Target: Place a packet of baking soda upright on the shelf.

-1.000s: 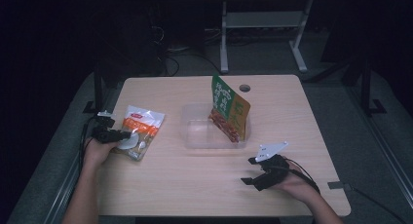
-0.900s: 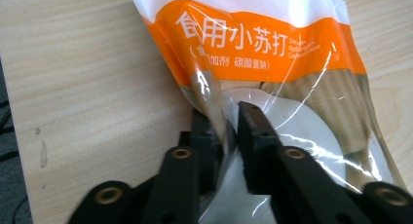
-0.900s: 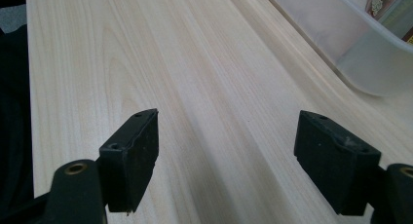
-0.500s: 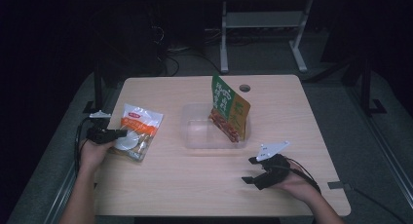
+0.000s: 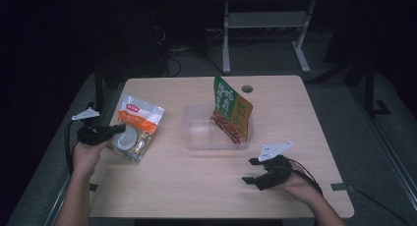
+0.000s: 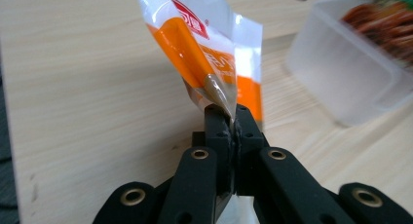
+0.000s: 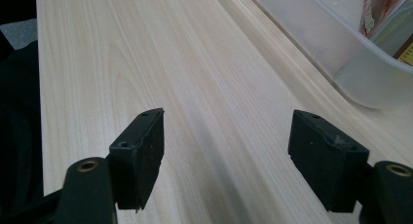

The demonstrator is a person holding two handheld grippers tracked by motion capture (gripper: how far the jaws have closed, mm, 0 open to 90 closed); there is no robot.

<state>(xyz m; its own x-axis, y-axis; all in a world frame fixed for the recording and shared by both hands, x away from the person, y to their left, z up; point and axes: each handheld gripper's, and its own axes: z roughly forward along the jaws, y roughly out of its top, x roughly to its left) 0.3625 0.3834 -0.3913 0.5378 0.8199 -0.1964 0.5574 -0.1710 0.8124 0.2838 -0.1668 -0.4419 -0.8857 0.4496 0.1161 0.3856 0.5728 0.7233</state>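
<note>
Here we count two snack packets and one clear tub on the counter. Our left claw is pinched tight on the corner of the orange packet at the left edge. The green packet stands in the tub at centre. Our right claw, near right, is spread with nothing between its jaws.

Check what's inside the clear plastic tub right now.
The clear rectangular plastic tub holds one green-and-orange snack packet, standing tilted at its right end. The rest of the tub floor looks bare. Whatever lies under or behind the packet is covered.
</note>
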